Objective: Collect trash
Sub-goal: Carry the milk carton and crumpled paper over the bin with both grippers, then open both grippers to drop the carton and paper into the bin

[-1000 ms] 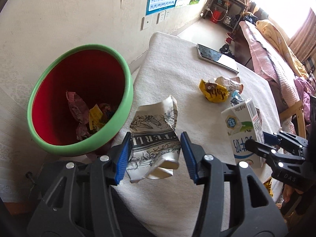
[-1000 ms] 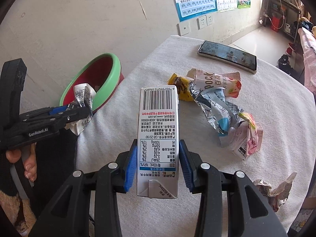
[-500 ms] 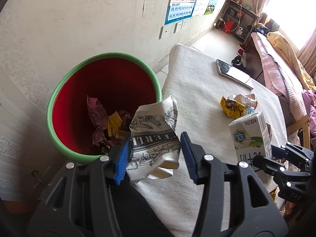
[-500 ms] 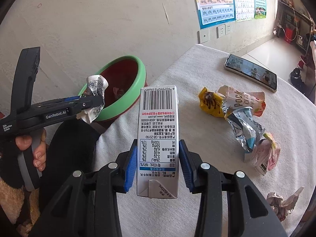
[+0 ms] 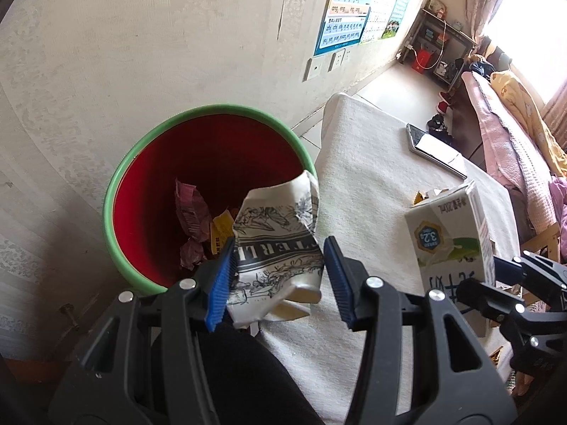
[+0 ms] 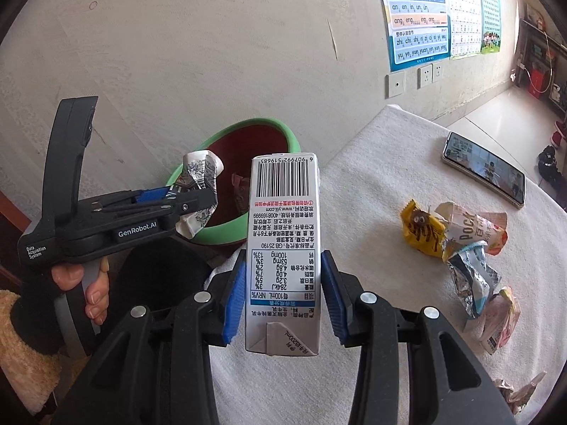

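1. The milk carton (image 6: 283, 248), clamped between the right jaws, carries the barcode 6 907992 519685, "www.yili.com", "GB 25190", "284kJ" and "NRV%".
2. The left gripper (image 6: 198, 209) body reads "GenRobot.AI" and "Data Acquisition System".
3. The crumpled wrapper (image 5: 276, 248) between the left jaws shows "TERLI".
4. The wall poster (image 6: 418, 17), beyond the jaws, lists "ang eng ing ong".
5. A snack wrapper (image 6: 467, 233) right of the jaws reads "POCK".

The bin (image 5: 117, 191) is red inside with a green rim; the crumpled wrapper (image 5: 276, 244) is white with black line-art; the counter (image 5: 372, 184) is cream.

Bright daylight fr. window (image 5: 531, 17) — blown-out glare; fisheye edges warped, dark.
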A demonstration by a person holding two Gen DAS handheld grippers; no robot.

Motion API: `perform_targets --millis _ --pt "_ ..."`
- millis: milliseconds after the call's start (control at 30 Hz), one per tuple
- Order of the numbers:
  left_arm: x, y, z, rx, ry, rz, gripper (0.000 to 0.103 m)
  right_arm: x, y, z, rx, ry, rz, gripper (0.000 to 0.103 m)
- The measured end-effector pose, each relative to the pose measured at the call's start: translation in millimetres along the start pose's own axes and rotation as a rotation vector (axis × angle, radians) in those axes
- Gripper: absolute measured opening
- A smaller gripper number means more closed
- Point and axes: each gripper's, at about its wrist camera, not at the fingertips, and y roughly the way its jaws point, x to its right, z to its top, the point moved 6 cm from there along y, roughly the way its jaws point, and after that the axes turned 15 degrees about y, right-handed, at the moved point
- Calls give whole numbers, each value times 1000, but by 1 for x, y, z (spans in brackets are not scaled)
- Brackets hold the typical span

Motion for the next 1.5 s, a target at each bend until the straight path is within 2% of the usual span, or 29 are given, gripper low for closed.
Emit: perform_targets --millis 300,900,1233,1500 --pt "-19 -1 1 5 -28 35 48 -20 4 19 16 -40 20 39" --pt "-36 -3 -5 14 -70 73 48 -25 24 20 -27 -53 44 39" --pt "-39 0 -6 6 -81 73 48 -29 30 20 -42 -51 58 39" --pt "-41 4 -8 -4 -83 71 48 -42 36 34 -35 -50 83 40"
